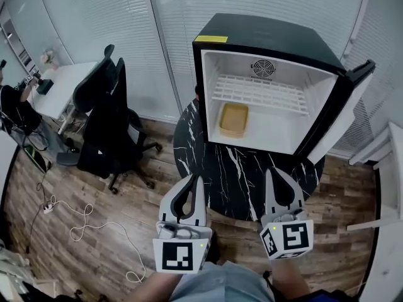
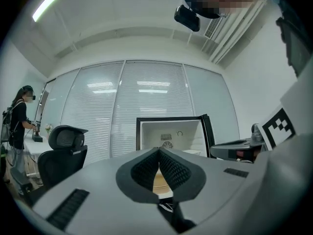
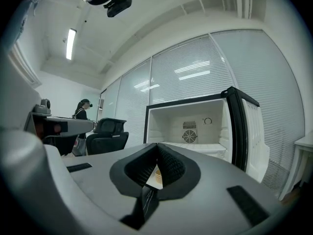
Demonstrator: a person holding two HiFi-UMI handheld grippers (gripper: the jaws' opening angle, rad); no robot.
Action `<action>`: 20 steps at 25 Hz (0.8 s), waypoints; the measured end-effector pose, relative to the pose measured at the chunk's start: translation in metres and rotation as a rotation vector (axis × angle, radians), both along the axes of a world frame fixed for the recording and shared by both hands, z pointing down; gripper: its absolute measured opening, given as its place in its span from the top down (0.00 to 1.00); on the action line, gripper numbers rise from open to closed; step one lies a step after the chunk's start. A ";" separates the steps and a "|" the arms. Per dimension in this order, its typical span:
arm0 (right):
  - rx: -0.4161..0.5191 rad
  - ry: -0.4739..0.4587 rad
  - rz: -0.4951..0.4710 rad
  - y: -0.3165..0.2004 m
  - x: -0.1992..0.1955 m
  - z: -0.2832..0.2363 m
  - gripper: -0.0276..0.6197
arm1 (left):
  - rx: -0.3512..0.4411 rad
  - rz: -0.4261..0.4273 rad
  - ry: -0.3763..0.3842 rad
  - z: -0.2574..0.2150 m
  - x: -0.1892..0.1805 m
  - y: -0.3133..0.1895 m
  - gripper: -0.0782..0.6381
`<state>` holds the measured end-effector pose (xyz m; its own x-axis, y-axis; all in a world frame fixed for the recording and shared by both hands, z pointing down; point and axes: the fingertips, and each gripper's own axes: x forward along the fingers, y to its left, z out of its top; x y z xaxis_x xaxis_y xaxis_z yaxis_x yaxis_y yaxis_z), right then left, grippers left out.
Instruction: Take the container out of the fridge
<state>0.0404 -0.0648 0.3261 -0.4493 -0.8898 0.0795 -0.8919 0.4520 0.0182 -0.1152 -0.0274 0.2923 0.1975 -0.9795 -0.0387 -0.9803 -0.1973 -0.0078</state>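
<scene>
Left gripper (image 1: 196, 180): low, aimed forward, fingers (image 2: 144, 169) together, nothing between them.
Right gripper (image 1: 272, 172): level beside it, fingers (image 3: 168, 166) together, empty.

The fridge (image 1: 271, 43), upper right of the frame, is black outside and white inside, with a yellow sticker (image 1: 211, 39) on its top. The container (image 1: 233, 119) is pale tan. The counter (image 1: 239, 181) is black with white marble veins. The left tongs (image 1: 196, 180) and right tongs (image 1: 272, 172) are light grey with black pads. The left cube (image 1: 178, 255) and right cube (image 1: 291, 238) carry black-and-white square markers. At lower left the floor (image 1: 94, 200) is brown wood planks. The chair (image 1: 107, 124) is black.
</scene>
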 end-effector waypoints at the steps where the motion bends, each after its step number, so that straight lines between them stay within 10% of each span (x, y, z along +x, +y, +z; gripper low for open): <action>1: 0.004 0.005 0.006 -0.009 -0.003 -0.001 0.94 | 0.004 0.007 0.005 -0.001 -0.003 -0.010 0.87; 20: 0.057 0.021 0.094 -0.081 -0.013 -0.018 0.94 | 0.055 0.116 0.006 -0.015 -0.007 -0.097 0.87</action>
<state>0.0277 -0.1456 0.3076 -0.3620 -0.9315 0.0360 -0.9296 0.3636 0.0609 -0.1221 -0.1245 0.2776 0.3092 -0.9464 -0.0929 -0.9509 -0.3091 -0.0162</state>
